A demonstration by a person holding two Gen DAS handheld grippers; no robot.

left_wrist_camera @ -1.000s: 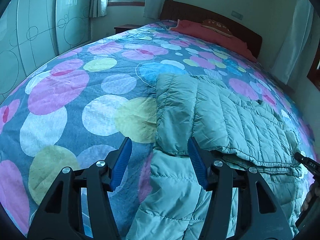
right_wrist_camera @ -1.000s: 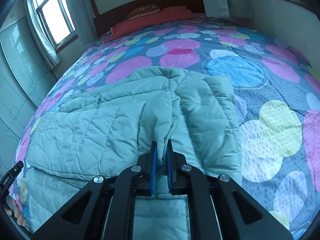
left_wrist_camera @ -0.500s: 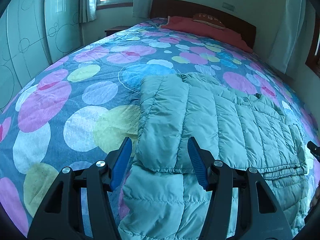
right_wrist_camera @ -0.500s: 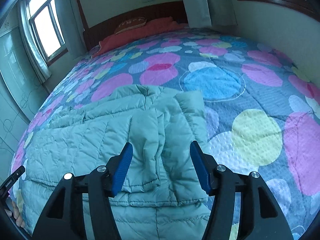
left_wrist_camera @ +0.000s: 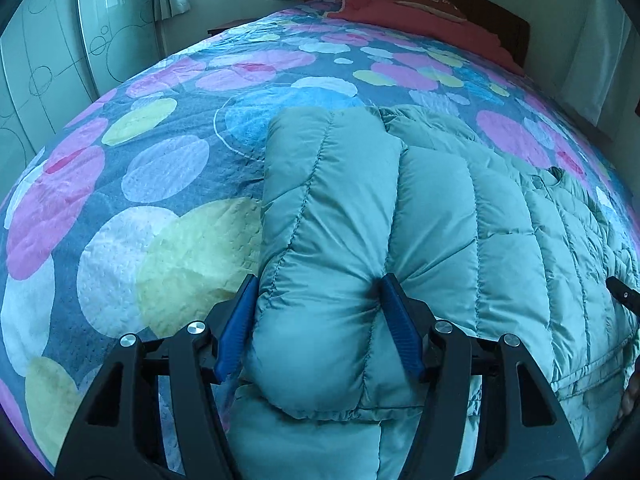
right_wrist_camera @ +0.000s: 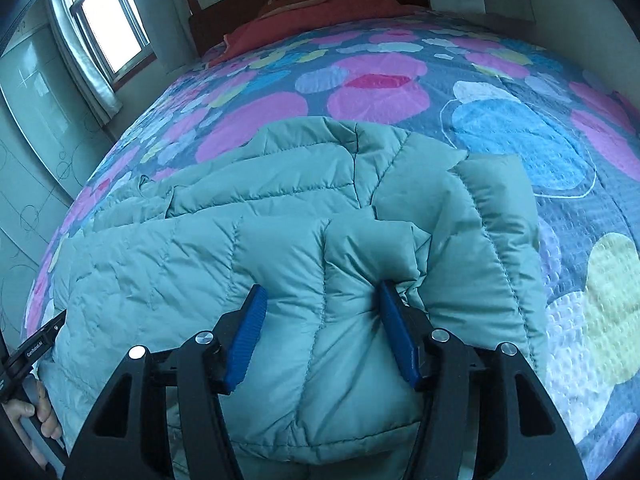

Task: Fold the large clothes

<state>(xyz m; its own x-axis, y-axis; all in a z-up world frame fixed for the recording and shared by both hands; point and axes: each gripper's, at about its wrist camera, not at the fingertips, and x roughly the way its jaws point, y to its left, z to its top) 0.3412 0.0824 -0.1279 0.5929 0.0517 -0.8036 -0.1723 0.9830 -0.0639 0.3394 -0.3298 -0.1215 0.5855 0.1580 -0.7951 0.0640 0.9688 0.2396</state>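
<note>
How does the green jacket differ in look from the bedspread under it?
The jacket is plain pale green; the bedspread shows pink, blue and yellow circles. The jacket is puffy with stitched panels; the bedspread is thin and flat. The jacket is folded over itself; the bedspread is spread out. Both are fabric.

Left gripper [left_wrist_camera: 318, 324] tilted steeply downward, jaws opening, blue pads [left_wrist_camera: 236, 326] set wide on either side of a puffy fold of jacket [left_wrist_camera: 440, 216]; right gripper [right_wrist_camera: 322, 338] angled down likewise, jaws spread, right pad [right_wrist_camera: 398, 340] dug into the padding, left one just beside it; a bare hand [right_wrist_camera: 34, 420] at the lower left edge of the right view, wrapped round a black handle [right_wrist_camera: 30, 350].
</note>
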